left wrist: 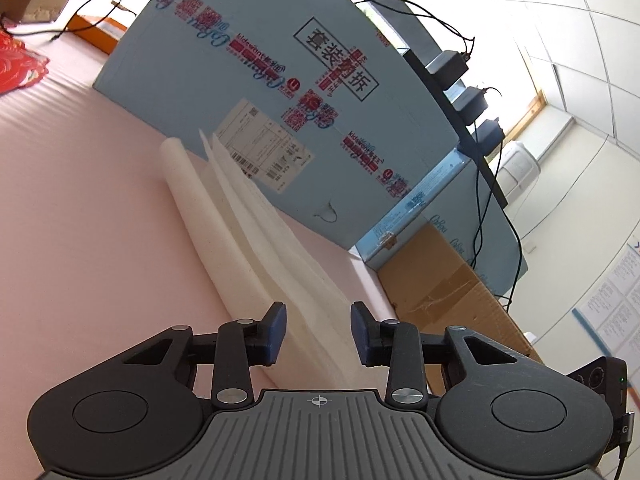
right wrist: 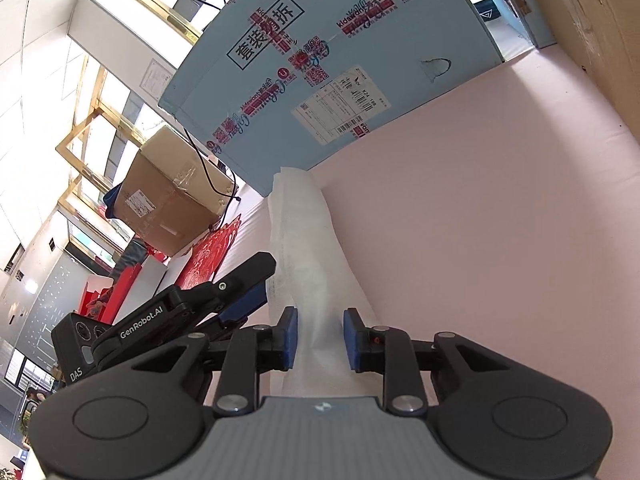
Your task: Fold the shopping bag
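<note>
- On the pink table (left wrist: 80, 200), one white shopping bag (left wrist: 256, 232) is lying as a long narrow strip, already gathered into several lengthwise layers, its far end reaching towards the blue carton (left wrist: 280, 80).
- Its long axis is running straight away from both grippers, roughly in line with where their fingers are pointing, so each is facing the strip end-on at its near end.
- The left gripper (left wrist: 318, 334) is standing open with nothing between its blue pads, and the bag's near end is lying just ahead of the gap.
- The right gripper (right wrist: 320, 338) is also standing open, straddling the strip without pinching it; whether its pads are brushing the fabric I cannot tell.
- Both are sitting side by side; the right looks slightly nearer, with fabric passing between its jaws.
- Counting: one bag, two grippers, one blue carton, two brown cardboard boxes (right wrist: 172, 192).
</note>
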Demonstrator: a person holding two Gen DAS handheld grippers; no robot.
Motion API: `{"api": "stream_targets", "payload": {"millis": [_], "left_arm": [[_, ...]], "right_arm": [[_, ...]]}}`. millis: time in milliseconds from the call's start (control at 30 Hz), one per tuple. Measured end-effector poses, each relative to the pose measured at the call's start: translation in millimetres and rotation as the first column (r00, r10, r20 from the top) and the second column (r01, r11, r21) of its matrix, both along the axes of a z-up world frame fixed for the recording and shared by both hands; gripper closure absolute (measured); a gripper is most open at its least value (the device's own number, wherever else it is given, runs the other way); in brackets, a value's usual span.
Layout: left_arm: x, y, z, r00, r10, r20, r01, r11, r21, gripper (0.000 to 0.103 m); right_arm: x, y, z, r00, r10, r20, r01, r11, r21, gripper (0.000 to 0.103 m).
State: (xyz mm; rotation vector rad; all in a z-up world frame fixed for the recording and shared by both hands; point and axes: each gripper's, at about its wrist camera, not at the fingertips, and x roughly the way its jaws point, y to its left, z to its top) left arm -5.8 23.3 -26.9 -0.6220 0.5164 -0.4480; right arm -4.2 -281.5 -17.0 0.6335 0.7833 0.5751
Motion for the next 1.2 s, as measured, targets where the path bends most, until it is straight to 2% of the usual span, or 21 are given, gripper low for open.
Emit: {"api": "stream_targets", "payload": {"millis": [100,167,267,333,433,600,800,900,1033,1100,1167,1200], "left_arm": [[0,-4,5,1.0,0.007,0.016,-0.007,1.0,0.025,0.069],[4,-10,3,1.0,-0.018,-0.005,0.018,0.999,0.032,0.071],[12,-20,-3,0.998,-0.052,-0.045,0.055,0.997,0.055,0.084],[13,-21,-7,0.997,-0.06,-0.057,0.063,0.997,0.048,0.095],[10,-13,-6,0.998,-0.055,-0.041,0.055,0.998,0.014,0.103],[-2,5,1,1.0,-0.017,0.004,0.017,1.0,-0.003,0.103],[-25,35,2,0.998,0.058,0.01,-0.058,0.998,-0.009,0.103],[-42,50,4,0.995,0.094,0.022,-0.094,0.996,0.0,0.103],[-74,78,9,0.986,0.157,0.054,-0.157,0.988,-0.002,0.103],[-93,97,10,0.973,0.222,0.064,-0.222,0.975,0.001,0.103],[-111,114,10,0.953,0.294,0.069,-0.296,0.955,0.02,0.103],[-118,122,11,0.943,0.326,0.07,-0.329,0.944,0.029,0.103]], "right_arm": [[-1,0,-1,1.0,-0.001,-0.005,0.001,1.0,0.012,0.077],[-2,0,-1,1.0,0.0,-0.003,0.0,1.0,0.019,0.077],[-4,2,-1,1.0,0.007,0.0,-0.006,1.0,0.017,0.074],[-5,5,0,1.0,0.009,0.012,-0.009,1.0,-0.003,0.069],[-6,8,1,1.0,0.003,0.022,-0.003,1.0,-0.018,0.061],[-1,4,-1,1.0,-0.011,-0.001,0.011,1.0,-0.005,0.063],[-1,2,-3,0.999,-0.033,-0.007,0.033,0.999,-0.032,0.062],[0,6,-1,1.0,-0.023,-0.008,0.023,0.999,-0.038,0.043],[5,20,10,1.0,0.005,0.03,-0.002,0.995,-0.1,0.029],[11,29,13,0.998,-0.006,0.061,0.017,0.986,-0.167,0.031],[18,36,12,0.998,-0.017,0.063,0.032,0.971,-0.236,0.05],[22,39,11,0.998,-0.012,0.064,0.029,0.963,-0.268,0.072]]}}
